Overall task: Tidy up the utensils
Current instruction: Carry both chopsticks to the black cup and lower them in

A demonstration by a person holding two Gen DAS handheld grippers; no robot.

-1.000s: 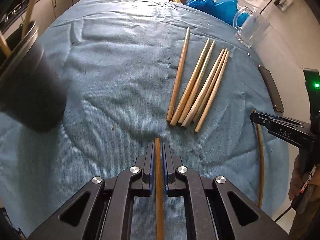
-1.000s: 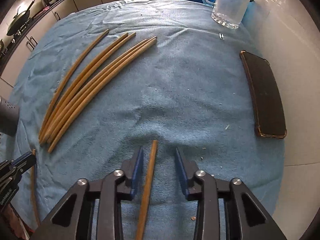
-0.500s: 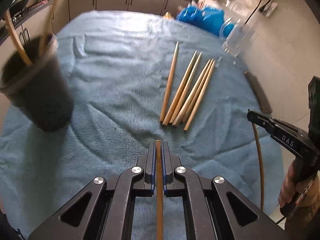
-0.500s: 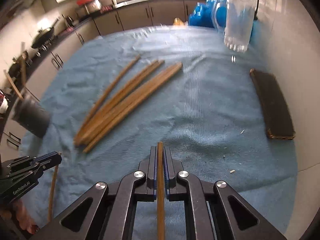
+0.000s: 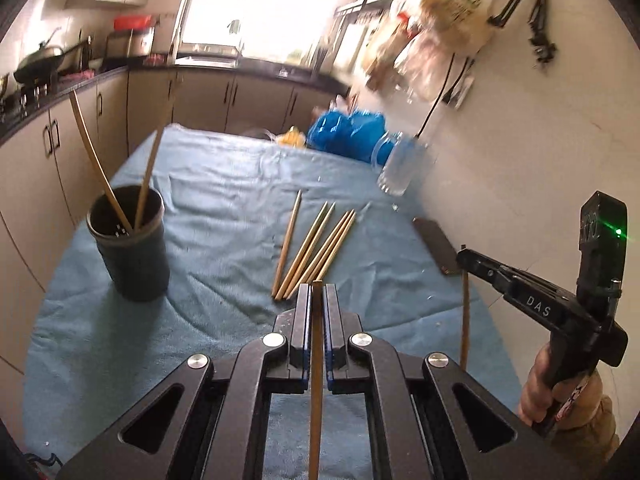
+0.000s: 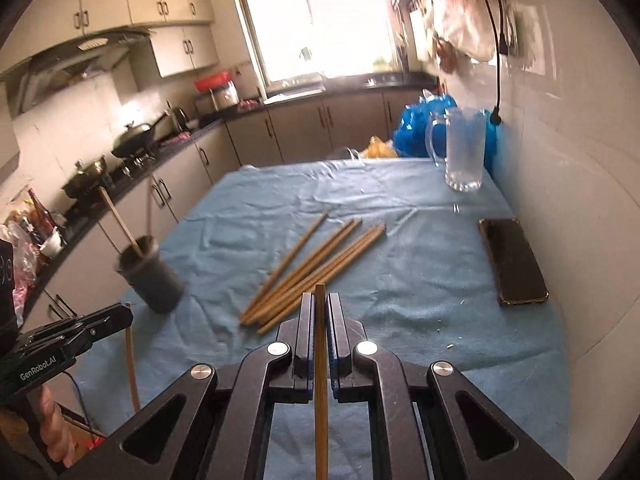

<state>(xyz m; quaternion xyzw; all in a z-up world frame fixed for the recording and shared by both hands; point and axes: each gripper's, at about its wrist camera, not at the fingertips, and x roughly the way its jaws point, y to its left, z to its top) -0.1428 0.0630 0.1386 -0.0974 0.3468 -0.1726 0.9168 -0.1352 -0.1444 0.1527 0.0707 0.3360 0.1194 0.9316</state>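
Note:
My left gripper (image 5: 316, 296) is shut on a wooden chopstick (image 5: 315, 380) and holds it above the blue cloth. My right gripper (image 6: 319, 304) is shut on another chopstick (image 6: 320, 384), also lifted. Several loose chopsticks (image 5: 316, 246) lie in a fan on the cloth just ahead; they also show in the right wrist view (image 6: 316, 268). A dark cup (image 5: 130, 254) with two chopsticks standing in it sits at the left; it also shows in the right wrist view (image 6: 152, 278). The right gripper appears at the right of the left wrist view (image 5: 464, 256).
A black phone (image 6: 512, 260) lies near the wall on the right. A glass mug (image 6: 462, 156) and blue bags (image 5: 352, 132) stand at the far end. The blue cloth (image 6: 400, 320) covers the table; kitchen counters run along the left.
The right gripper closed on its chopstick. Both grippers rose and tilted up from the cloth, each with its chopstick, so the kitchen now shows.

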